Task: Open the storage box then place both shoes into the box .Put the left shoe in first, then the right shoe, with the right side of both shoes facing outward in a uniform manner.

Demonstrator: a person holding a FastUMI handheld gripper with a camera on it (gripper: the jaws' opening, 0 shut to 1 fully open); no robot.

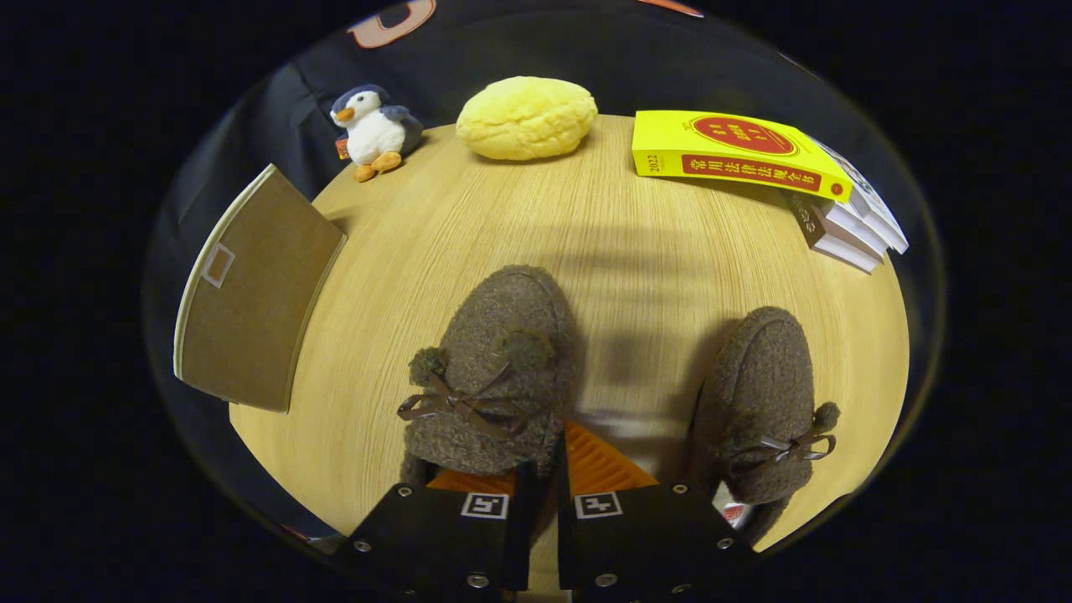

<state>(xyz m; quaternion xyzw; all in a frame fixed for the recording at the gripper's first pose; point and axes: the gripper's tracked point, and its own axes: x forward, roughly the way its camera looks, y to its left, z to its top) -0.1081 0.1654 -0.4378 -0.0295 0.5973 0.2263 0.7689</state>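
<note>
Your gripper (543, 473) pinches the heel wall of the fuzzy brown bow-tied slipper (494, 368) between its closed-in fingers: the first-shoe step, it seems. The matching second slipper (758, 402) lies just beside, rightward. Next, carry it to the brown open-lidded storage box (251, 293), ahead-left.

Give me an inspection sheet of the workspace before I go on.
Surface: round wooden table.
Job's things: near shoe just ahead of the tool; second shoe beside it, apart; box at the table's edge, open or shut cannot be told.
Clutter: penguin, yellow cushion and books along the far edge.
Grippers: tool fingers nearly together at the near shoe's rim; grip cannot be told.
Cables: nothing seen.
Surroundings: black cloth wall.
</note>
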